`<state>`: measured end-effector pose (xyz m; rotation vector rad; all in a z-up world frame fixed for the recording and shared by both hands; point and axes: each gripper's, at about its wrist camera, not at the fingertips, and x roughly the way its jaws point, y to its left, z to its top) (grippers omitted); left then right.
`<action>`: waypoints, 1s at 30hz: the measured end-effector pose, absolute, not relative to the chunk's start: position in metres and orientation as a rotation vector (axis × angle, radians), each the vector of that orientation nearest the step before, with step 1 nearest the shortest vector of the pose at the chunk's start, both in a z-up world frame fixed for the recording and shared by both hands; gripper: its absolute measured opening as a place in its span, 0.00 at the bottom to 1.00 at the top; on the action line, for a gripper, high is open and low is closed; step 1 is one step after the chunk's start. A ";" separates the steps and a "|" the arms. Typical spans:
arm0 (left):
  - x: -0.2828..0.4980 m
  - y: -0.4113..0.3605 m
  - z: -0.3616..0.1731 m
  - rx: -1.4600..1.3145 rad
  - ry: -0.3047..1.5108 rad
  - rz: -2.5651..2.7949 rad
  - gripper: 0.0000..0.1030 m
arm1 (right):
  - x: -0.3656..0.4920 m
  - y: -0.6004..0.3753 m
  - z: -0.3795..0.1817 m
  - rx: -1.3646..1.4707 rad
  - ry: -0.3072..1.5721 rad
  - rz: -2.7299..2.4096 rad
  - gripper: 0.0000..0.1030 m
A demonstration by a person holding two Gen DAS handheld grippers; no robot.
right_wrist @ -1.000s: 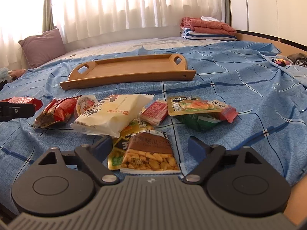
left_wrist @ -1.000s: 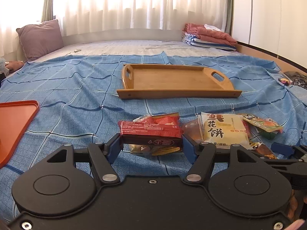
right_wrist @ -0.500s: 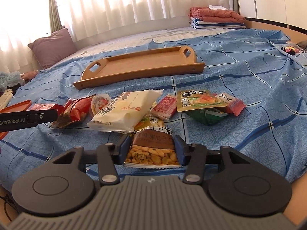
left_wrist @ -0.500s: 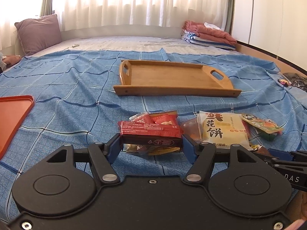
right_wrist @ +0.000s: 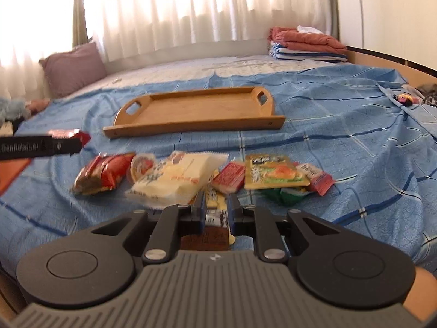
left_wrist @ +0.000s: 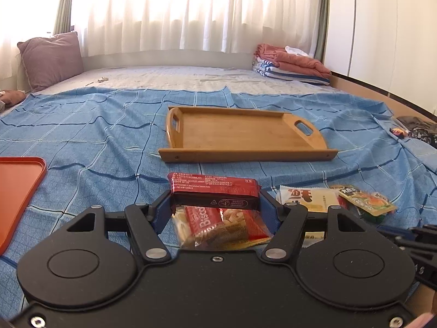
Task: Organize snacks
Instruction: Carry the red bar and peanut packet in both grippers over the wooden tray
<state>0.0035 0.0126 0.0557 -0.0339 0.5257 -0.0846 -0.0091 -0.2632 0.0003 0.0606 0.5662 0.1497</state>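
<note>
A blue sheet [left_wrist: 95, 142] is spread over the bed, with a wooden tray [left_wrist: 240, 134] set far of the snack pile [right_wrist: 188, 175]. A red bar [left_wrist: 214, 192] is clamped lengthwise between the left gripper's [left_wrist: 215, 205] wide-set fingers, raised above the pile. A brown packet [right_wrist: 210, 235] is pinched narrowly by the right gripper [right_wrist: 215, 205] at the pile's near edge.

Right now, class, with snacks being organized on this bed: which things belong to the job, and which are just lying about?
Job:
left claw gripping the red bar
right claw closed on a brown packet
snack pile
wooden tray
orange tray

Lying about:
purple pillow
folded blankets
curtains
</note>
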 end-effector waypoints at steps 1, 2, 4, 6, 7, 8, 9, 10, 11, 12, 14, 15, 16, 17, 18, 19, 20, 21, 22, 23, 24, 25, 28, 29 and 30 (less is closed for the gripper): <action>0.003 0.012 0.053 -0.033 0.533 -0.085 0.62 | -0.009 -0.262 -0.004 0.059 0.583 0.153 0.27; 0.002 0.012 0.051 -0.034 0.542 -0.086 0.62 | -0.010 -0.261 -0.008 0.063 0.593 0.154 0.30; 0.002 0.012 0.047 -0.042 0.559 -0.088 0.62 | -0.012 -0.262 -0.010 0.078 0.589 0.142 0.39; 0.001 0.012 0.045 -0.048 0.567 -0.088 0.62 | -0.012 -0.264 -0.011 0.101 0.589 0.129 0.45; 0.001 0.011 0.045 -0.049 0.566 -0.089 0.62 | -0.012 -0.265 -0.011 0.114 0.593 0.129 0.45; 0.000 0.011 0.045 -0.049 0.564 -0.088 0.62 | -0.012 -0.265 -0.012 0.125 0.598 0.134 0.51; 0.000 0.011 0.045 -0.047 0.562 -0.088 0.62 | -0.012 -0.265 -0.012 0.131 0.606 0.145 0.53; 0.000 0.011 0.045 -0.045 0.562 -0.087 0.62 | -0.012 -0.265 -0.013 0.131 0.614 0.152 0.55; 0.000 0.011 0.045 -0.045 0.562 -0.086 0.62 | -0.012 -0.263 -0.015 0.125 0.623 0.156 0.55; 0.000 0.011 0.045 -0.045 0.564 -0.086 0.62 | -0.013 -0.260 -0.016 0.118 0.625 0.160 0.55; 0.000 0.010 0.044 -0.046 0.569 -0.086 0.62 | -0.014 -0.255 -0.017 0.096 0.624 0.164 0.56; 0.001 0.010 0.044 -0.046 0.572 -0.087 0.62 | -0.015 -0.252 -0.017 0.076 0.619 0.162 0.56; 0.001 0.010 0.043 -0.046 0.574 -0.088 0.62 | -0.016 -0.249 -0.017 0.055 0.614 0.164 0.57; 0.001 0.010 0.043 -0.046 0.576 -0.089 0.62 | -0.017 -0.246 -0.016 0.035 0.611 0.169 0.57; 0.001 0.010 0.042 -0.045 0.577 -0.089 0.63 | -0.017 -0.244 -0.016 0.020 0.610 0.174 0.58; 0.001 0.010 0.042 -0.044 0.578 -0.090 0.62 | -0.017 -0.242 -0.016 0.008 0.612 0.179 0.60; 0.001 0.009 0.042 -0.043 0.579 -0.090 0.63 | -0.017 -0.241 -0.017 0.000 0.614 0.187 0.62; 0.002 0.009 0.041 -0.042 0.579 -0.090 0.63 | -0.016 -0.240 -0.018 -0.007 0.618 0.192 0.63; 0.002 0.009 0.041 -0.043 0.579 -0.090 0.63 | -0.016 -0.238 -0.019 -0.017 0.624 0.194 0.64; 0.002 0.009 0.041 -0.043 0.579 -0.090 0.63 | -0.015 -0.237 -0.021 -0.026 0.632 0.197 0.64; 0.002 0.009 0.041 -0.043 0.578 -0.091 0.62 | -0.014 -0.235 -0.023 -0.032 0.635 0.194 0.64; 0.002 0.009 0.041 -0.042 0.578 -0.092 0.62 | -0.015 -0.234 -0.024 -0.040 0.634 0.190 0.60; 0.004 0.008 0.043 -0.038 0.573 -0.095 0.62 | -0.016 -0.230 -0.021 -0.049 0.627 0.179 0.49; 0.005 0.008 0.043 -0.037 0.571 -0.096 0.63 | -0.016 -0.231 -0.020 -0.043 0.627 0.181 0.48; 0.006 0.007 0.044 -0.037 0.569 -0.096 0.63 | -0.017 -0.231 -0.018 -0.033 0.626 0.180 0.48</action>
